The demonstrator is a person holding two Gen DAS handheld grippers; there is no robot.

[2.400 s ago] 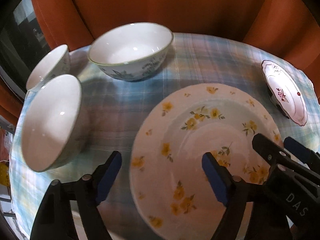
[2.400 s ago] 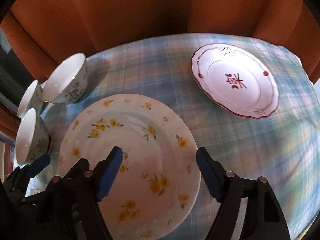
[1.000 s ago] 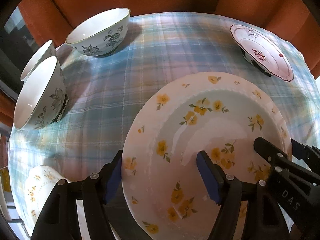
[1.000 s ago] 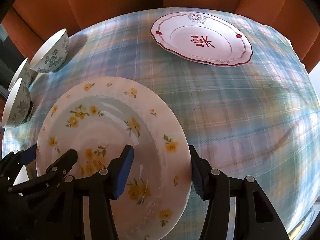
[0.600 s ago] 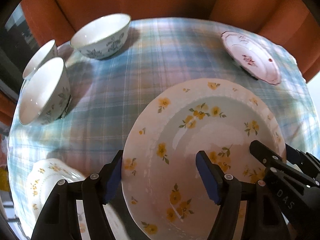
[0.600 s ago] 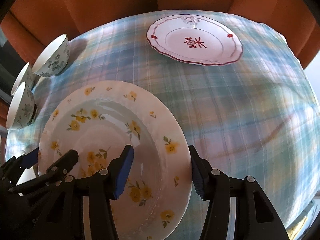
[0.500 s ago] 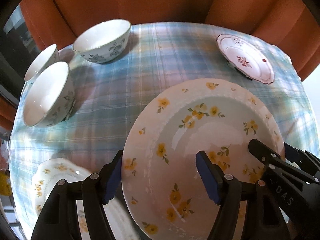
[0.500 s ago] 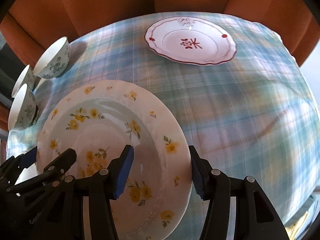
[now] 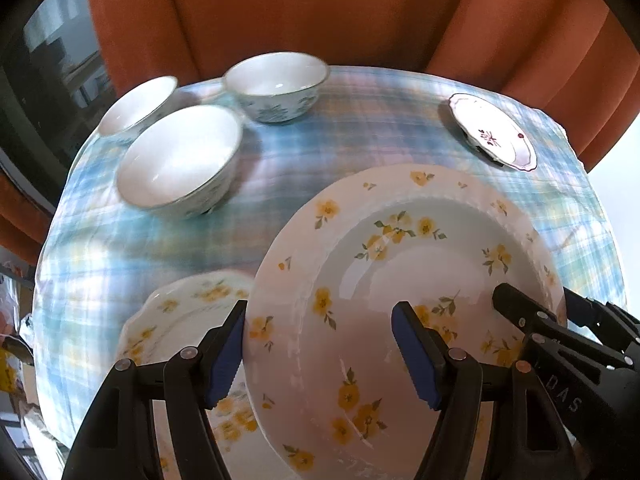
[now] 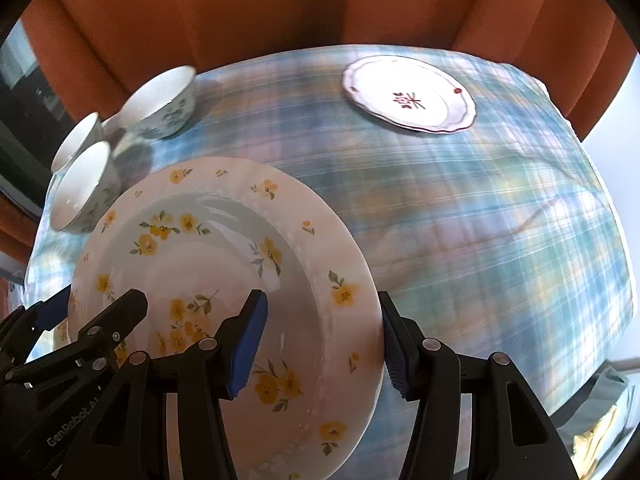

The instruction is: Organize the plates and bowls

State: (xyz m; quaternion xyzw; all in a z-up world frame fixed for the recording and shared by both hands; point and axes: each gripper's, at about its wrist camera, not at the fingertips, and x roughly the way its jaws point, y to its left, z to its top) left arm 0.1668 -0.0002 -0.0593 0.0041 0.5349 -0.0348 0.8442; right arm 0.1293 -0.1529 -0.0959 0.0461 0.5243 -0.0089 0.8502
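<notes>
Both tongs, left gripper (image 9: 320, 346) and right gripper (image 10: 322, 338), pinch the yellow-flowered plate (image 9: 404, 304) aloft; three bowls (image 9: 180, 160) ahead and the red-patterned plate (image 10: 410, 94) beyond remain unsorted

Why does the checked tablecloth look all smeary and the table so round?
In the left wrist view, the blue checked tablecloth is streaked by motion blur, while the yellow-flowered white plate stays sharp with a glare patch. In the right wrist view, the same cloth smears too, and the fisheye lens bulges the table into a dome.
</notes>
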